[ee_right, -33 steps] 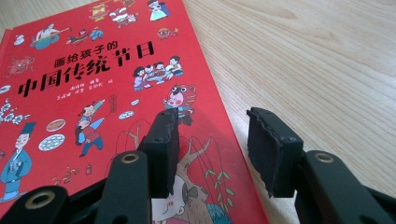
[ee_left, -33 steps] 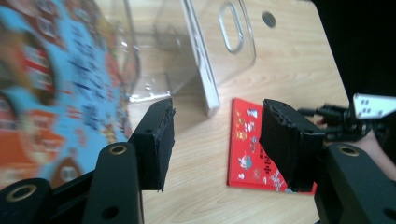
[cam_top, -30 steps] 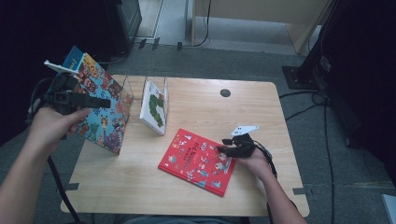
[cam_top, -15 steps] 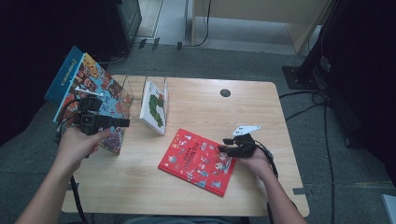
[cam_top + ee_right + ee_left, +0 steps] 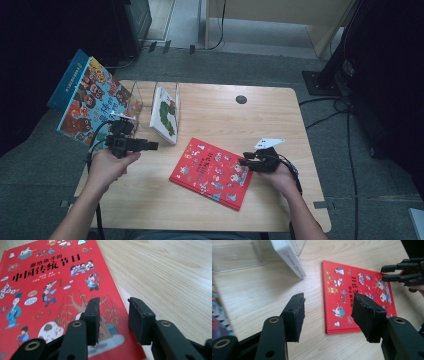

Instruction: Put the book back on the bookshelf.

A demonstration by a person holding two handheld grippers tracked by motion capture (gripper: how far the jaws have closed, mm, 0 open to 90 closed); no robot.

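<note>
The red book lies flat on the bench, its edge just under your right gripper. Those jaws have just been closing, gripping nothing yet. Your left gripper is spread, empty. Next, pinch the edge.

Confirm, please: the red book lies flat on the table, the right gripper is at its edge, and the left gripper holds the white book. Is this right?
One part is wrong. The left gripper holds nothing: the left gripper view shows its jaws open and empty. The white book leans in the clear stand. The red book lies flat on the table, the right gripper at its edge.
</note>
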